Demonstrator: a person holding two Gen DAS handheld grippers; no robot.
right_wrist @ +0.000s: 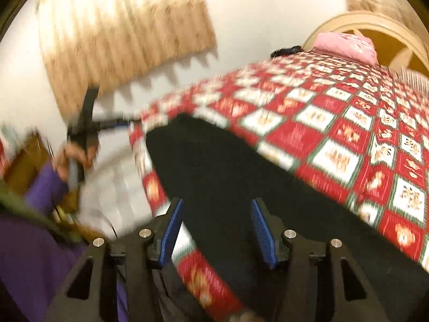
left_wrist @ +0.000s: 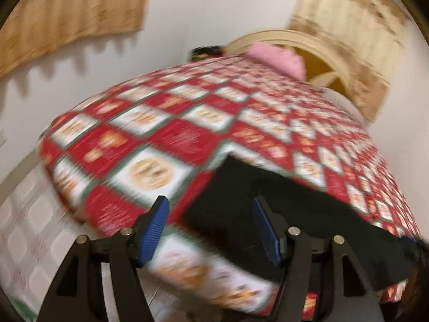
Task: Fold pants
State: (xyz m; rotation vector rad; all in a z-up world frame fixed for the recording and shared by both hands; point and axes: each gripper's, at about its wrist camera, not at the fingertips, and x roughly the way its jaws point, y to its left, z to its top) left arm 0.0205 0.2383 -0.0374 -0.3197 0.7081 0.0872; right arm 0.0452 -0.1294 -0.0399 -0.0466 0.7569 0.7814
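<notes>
Flat across the near edge of a bed's red-and-white checked quilt [right_wrist: 335, 123] lie the black pants [right_wrist: 219, 161], soft and matte. Both grippers, left [left_wrist: 211, 228] and right [right_wrist: 217, 230], stand spread, ribbed blue pads [right_wrist: 171, 230] gripping nothing. One pink pillow [right_wrist: 346, 44] rests by the curved wooden headboard [right_wrist: 375, 21].

Pink pillow [right_wrist: 346, 44] rests on checkered bedspread [right_wrist: 321, 123].
</notes>
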